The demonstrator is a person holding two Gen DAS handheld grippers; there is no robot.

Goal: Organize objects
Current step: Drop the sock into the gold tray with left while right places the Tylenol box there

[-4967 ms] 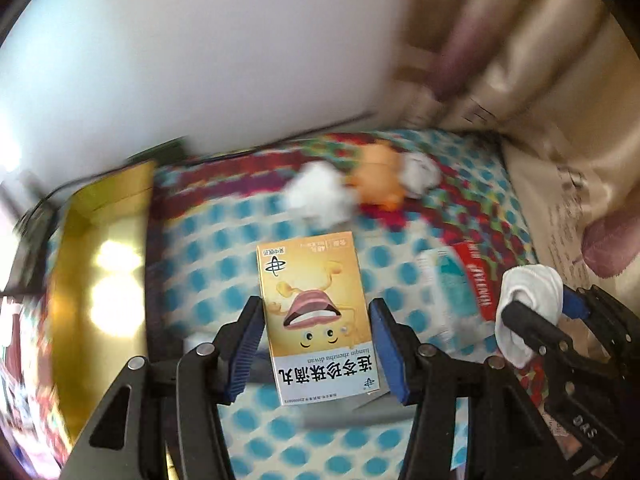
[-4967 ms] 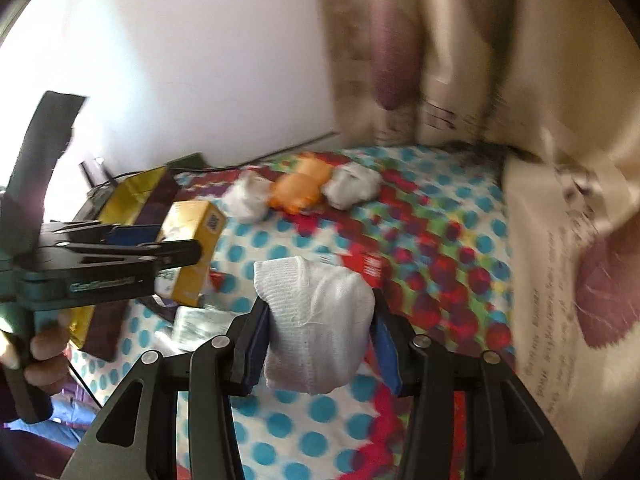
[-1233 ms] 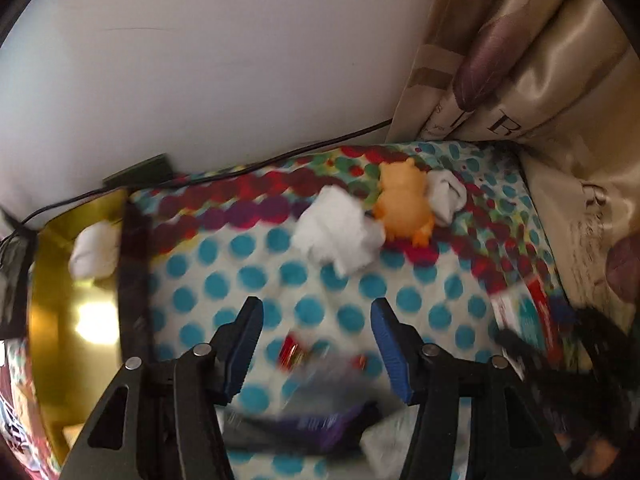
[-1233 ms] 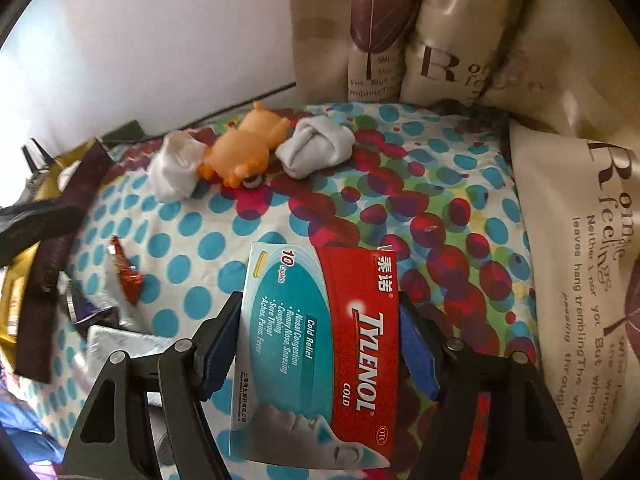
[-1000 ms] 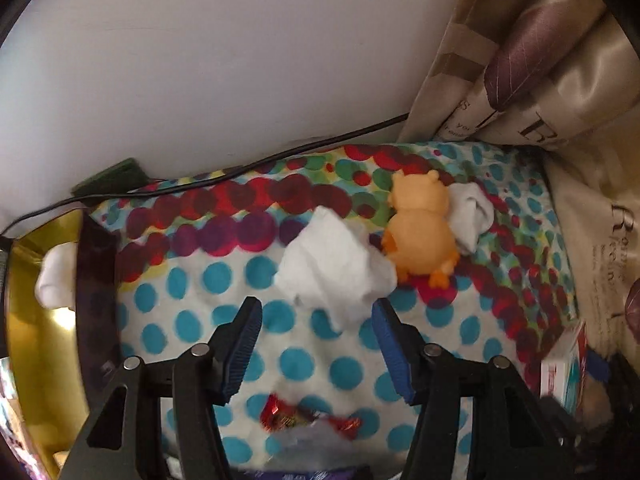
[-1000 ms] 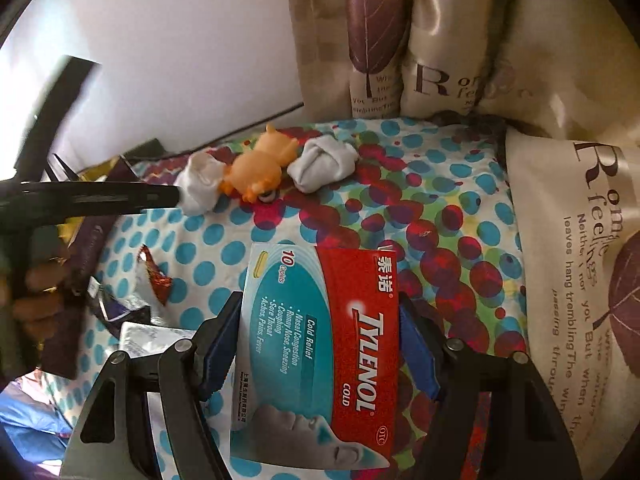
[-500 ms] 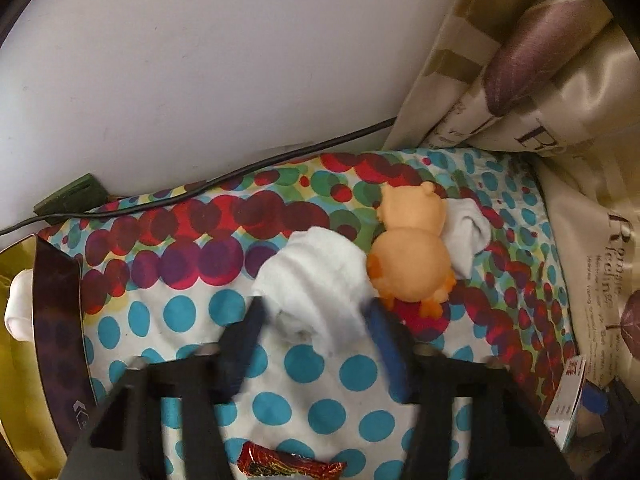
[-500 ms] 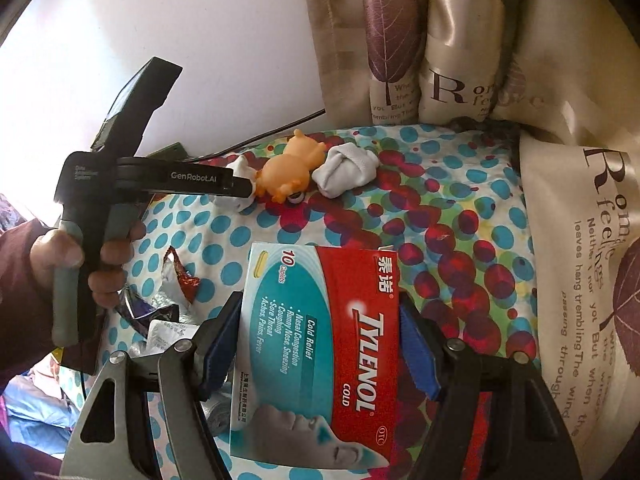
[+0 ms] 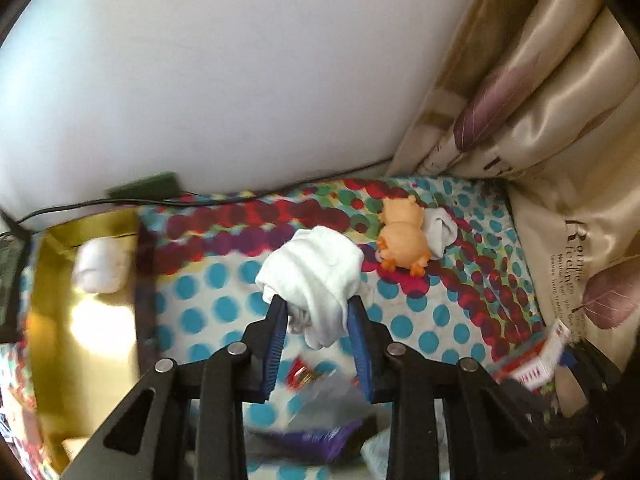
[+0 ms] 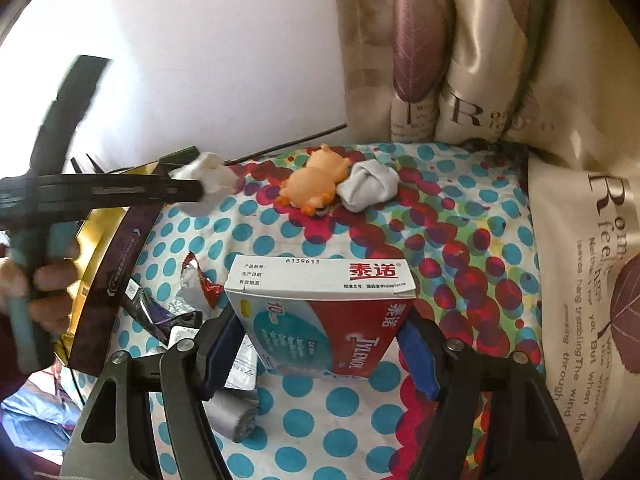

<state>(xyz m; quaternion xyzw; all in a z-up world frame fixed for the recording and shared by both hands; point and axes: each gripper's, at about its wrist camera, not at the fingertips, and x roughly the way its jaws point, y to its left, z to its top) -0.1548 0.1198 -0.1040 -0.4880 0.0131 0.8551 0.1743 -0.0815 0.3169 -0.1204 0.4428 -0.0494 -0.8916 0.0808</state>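
- The left gripper (image 9: 316, 322) had its blue-padded jaws closed on a rolled white sock (image 9: 314, 270), which bulged out beyond the fingertips and hung above the polka-dot bedspread (image 9: 208, 304).
- In the right wrist view the same gripper (image 10: 200, 192) reached in from the left edge, a hand (image 10: 44, 284) wrapped round its handle, the sock (image 10: 206, 184) at its tip near the far left part of the bedspread.
- The right gripper (image 10: 326, 340) clamped a Tylenol box (image 10: 320, 316) between its jaws, tilted so the white end flap faced up, over the near middle of the bedspread (image 10: 460, 240).
- A gold tray (image 9: 60, 320) lay along the left edge of the bedspread, with another white sock roll (image 9: 100, 266) in its far end.
- An orange toy (image 10: 316, 186) lay near the far edge, touching a grey sock bundle (image 10: 370, 184) on its right.
- A red snack wrapper (image 10: 200, 284), a dark purple packet (image 10: 150, 312) and a silver roll (image 10: 234, 416) lay close together beside the tray, near the front left of the bedspread.
- Leaf-print curtains (image 10: 480, 60) hung past the far right corner, and a black cable (image 9: 120, 202) ran along the wall at the far edge.
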